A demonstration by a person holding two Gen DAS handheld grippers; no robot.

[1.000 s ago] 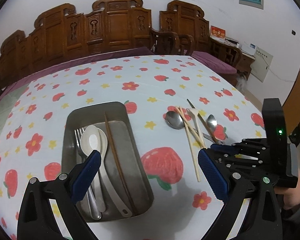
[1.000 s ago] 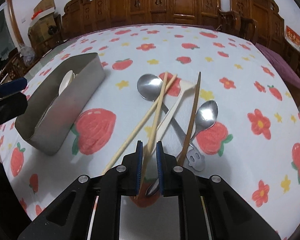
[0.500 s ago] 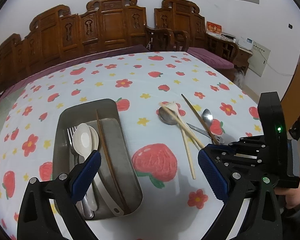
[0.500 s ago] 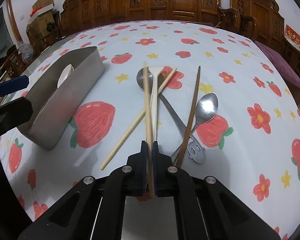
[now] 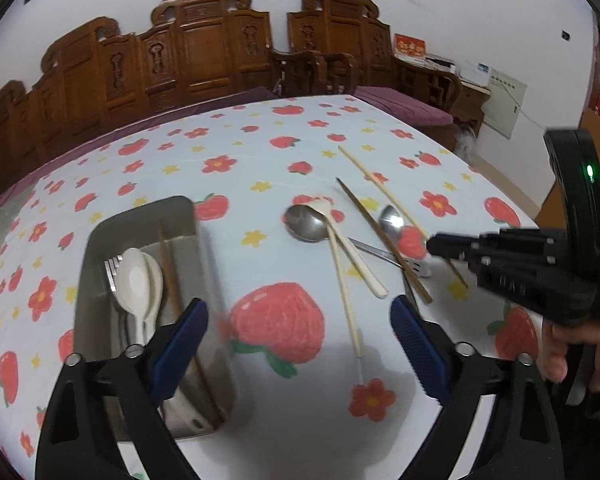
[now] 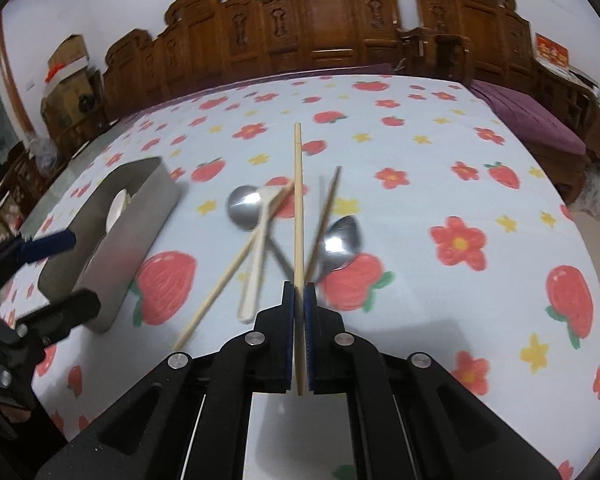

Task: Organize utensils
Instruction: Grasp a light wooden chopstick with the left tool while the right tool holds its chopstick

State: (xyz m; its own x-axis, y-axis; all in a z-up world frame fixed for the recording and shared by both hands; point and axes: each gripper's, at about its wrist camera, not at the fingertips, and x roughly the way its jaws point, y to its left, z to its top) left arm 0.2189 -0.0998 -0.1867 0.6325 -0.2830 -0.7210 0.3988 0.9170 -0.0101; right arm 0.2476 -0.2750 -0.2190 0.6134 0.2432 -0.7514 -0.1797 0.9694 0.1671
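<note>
Chopstick point(image 6: 298, 208) points straight away from me, long and pale; my right gripper point(image 6: 299, 300) pinches its near end; left gripper point(image 5: 298, 344) closing, nothing between.

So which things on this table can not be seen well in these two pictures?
- Tray contents, right wrist view: the near wall hides all but a white spoon.
- Fork handle, left wrist view: under the white spoons.
- Dark chopstick, right wrist view: blurred.
- Held chopstick, near end: covered by the right claw.
</note>
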